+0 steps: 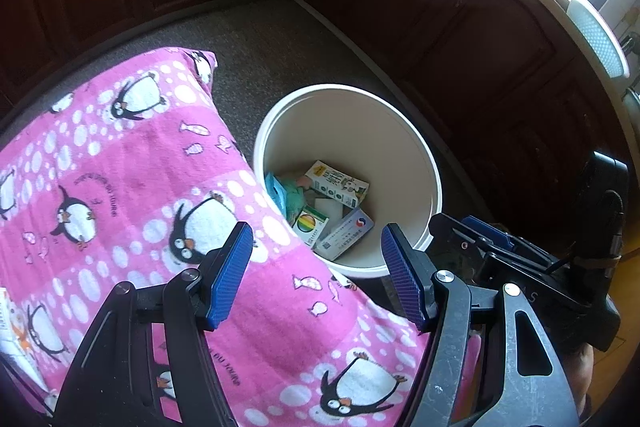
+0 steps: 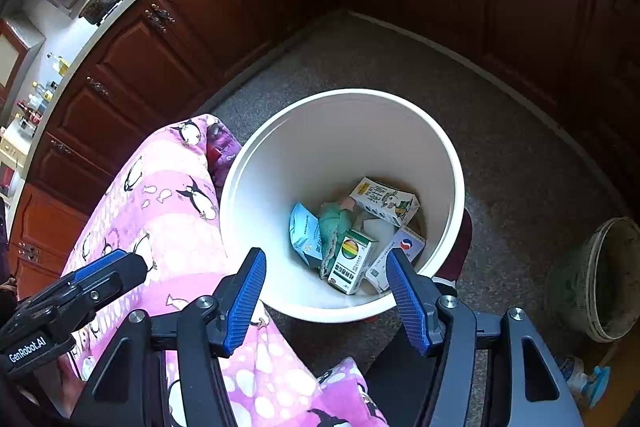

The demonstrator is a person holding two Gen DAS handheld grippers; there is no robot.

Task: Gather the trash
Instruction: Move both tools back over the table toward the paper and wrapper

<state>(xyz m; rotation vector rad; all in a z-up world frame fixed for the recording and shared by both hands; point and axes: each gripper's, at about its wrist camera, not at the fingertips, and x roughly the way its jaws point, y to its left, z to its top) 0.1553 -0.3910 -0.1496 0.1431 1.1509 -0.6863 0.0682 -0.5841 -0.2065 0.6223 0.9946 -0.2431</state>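
The trash lies at the bottom of the white bin [image 2: 440,147], which stands on the grey floor [image 2: 520,167] just beside a pink penguin-print cloth [image 2: 176,195]. Visible contents: a milk carton [image 2: 385,202], a green box [image 2: 353,261], a white box [image 2: 396,254] with a red-and-blue logo, a pale blue pouch [image 2: 305,233] and a teal rag [image 2: 335,225].

Left gripper [image 1: 316,267]: fingers spread wide, nothing between the pads. Right gripper [image 2: 326,291]: fingers spread wide, nothing between the pads. Both hover above the bin mouth, near its rim.

Handling, as judged from appearance:
- Cartons and boxes: light, thin card, likely empty. Stiff along the edges, but the faces will cave under a hard squeeze. Grip across the narrow faces, near mid-length.
- Pouch: soft, probably slick film. Pinch at a sealed edge (the flat body may slide out of ribbed pads).
- Rag: limp, not fragile. Pinch any raised fold.

Items overlap closely; lifting one may drag its neighbour.

No loose trash is visible outside the bin in either view. A second, dirty bucket [image 2: 608,279] stands well apart on the right.
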